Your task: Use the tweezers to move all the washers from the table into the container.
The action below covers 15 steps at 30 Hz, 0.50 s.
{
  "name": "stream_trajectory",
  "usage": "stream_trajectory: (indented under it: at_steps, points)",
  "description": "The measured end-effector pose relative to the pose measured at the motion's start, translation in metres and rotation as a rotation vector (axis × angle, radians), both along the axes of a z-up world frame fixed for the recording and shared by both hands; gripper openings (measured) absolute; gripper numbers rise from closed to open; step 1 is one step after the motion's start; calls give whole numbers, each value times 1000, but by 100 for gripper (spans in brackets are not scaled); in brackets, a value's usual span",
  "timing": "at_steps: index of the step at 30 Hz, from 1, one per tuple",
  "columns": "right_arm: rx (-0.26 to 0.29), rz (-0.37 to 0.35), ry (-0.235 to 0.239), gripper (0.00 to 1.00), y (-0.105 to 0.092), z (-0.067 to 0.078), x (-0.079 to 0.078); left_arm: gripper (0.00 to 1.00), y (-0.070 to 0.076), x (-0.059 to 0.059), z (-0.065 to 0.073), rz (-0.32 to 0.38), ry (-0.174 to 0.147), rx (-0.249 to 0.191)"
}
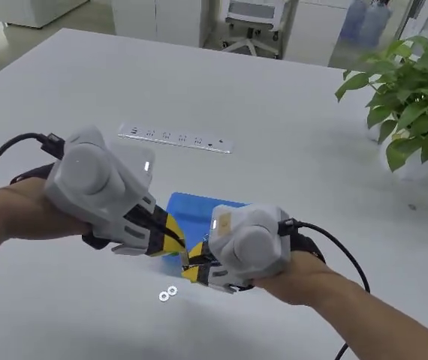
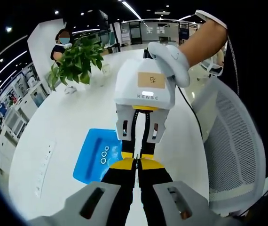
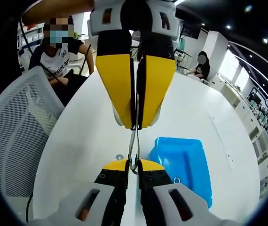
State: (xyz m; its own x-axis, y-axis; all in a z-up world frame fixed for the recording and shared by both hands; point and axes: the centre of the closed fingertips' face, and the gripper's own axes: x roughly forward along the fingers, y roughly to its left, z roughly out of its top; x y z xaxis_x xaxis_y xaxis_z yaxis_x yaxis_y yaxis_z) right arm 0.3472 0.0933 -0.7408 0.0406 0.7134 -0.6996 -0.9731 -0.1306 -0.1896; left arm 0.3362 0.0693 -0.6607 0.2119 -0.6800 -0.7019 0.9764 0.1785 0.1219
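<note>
Two small washers point(image 1: 167, 293) lie on the white table just in front of the grippers. Behind them sits the blue container point(image 1: 199, 212), with several washers point(image 2: 104, 154) inside. My left gripper point(image 1: 175, 240) and right gripper point(image 1: 193, 270) meet tip to tip above the container's near edge. Thin metal tweezers point(image 3: 134, 134) run between them. In the right gripper view, the left gripper's yellow pads point(image 3: 117, 80) are shut on the tweezers' upper part, and my right gripper point(image 3: 133, 165) is shut on their lower end. A washer point(image 3: 119, 157) lies on the table beside the tips.
A white power strip point(image 1: 175, 139) lies further back on the table. A potted plant point(image 1: 413, 97) stands at the far right. A mesh office chair point(image 2: 237, 141) is at the table's side, and people sit beyond the table.
</note>
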Motion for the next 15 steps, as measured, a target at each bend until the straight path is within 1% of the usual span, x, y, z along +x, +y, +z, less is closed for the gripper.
stream_trajectory:
  at_steps: [7,11,15]
  points:
    - [8,-6,-21,9,0,11,7,6,0,4,10,-6,-24,0]
    - [11,-10,-30,9,1,15,13,6,1,9,14,-6,-37,2]
    - [17,-16,-36,9,2,18,21,6,1,17,17,-9,-47,4]
